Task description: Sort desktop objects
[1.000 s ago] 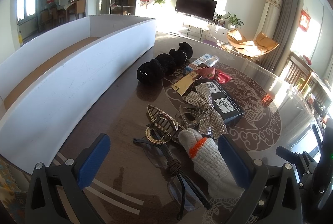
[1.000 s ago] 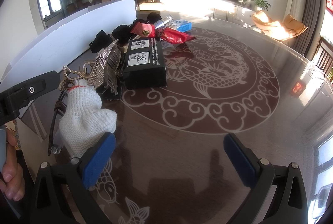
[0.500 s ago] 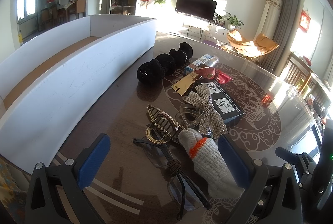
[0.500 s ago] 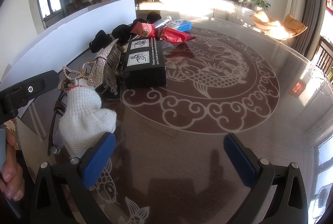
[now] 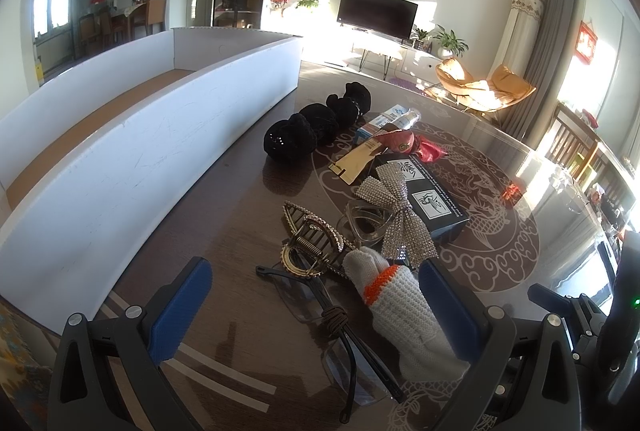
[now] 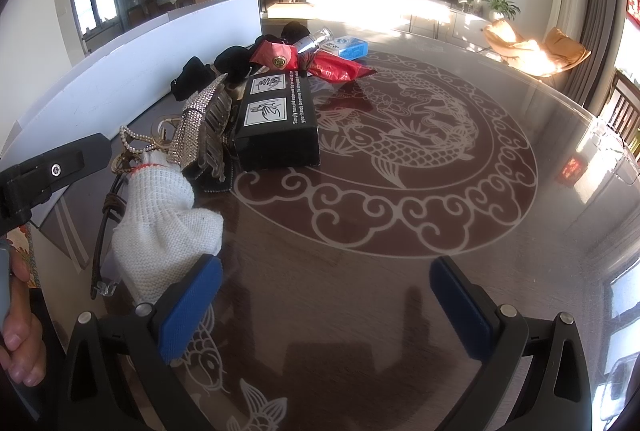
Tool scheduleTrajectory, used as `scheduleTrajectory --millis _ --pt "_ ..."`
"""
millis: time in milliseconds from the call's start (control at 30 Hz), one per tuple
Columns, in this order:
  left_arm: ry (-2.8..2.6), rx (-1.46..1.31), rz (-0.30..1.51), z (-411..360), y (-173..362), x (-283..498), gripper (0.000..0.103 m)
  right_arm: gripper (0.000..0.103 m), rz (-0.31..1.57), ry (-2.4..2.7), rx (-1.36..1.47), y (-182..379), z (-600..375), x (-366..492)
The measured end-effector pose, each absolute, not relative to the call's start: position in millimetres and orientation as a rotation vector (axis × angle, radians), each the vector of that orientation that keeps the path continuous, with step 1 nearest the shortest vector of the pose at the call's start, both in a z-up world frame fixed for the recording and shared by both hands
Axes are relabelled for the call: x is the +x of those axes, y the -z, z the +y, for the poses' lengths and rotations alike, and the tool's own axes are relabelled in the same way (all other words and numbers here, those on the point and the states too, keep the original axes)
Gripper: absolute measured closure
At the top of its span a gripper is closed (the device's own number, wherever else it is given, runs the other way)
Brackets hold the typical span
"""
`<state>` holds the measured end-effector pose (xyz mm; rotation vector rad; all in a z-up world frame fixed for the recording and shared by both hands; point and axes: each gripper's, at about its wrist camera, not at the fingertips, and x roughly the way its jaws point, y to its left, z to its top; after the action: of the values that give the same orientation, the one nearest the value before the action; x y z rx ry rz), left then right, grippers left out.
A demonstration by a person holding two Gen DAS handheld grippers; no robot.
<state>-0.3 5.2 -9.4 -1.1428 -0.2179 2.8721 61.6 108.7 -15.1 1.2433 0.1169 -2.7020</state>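
White knit glove lies on bench, touching eyeglasses, near the black box. Left gripper: jaws spread wide, straddling glove, gripping nothing. Right gripper: jaws spread, empty, beside glove.

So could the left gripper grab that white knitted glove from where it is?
Probably yes: the left gripper is open, and the white glove lies just ahead by its right finger, nothing on top; only the glasses lie alongside.
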Motion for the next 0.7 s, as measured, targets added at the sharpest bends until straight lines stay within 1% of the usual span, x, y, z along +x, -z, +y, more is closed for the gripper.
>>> scheduleTrajectory --millis 700 --pt "-2.855 -1.167 -0.233 4.6 9.9 -2.2 0.000 0.000 0.115 2.696 1.253 19.2 109.4 62.9"
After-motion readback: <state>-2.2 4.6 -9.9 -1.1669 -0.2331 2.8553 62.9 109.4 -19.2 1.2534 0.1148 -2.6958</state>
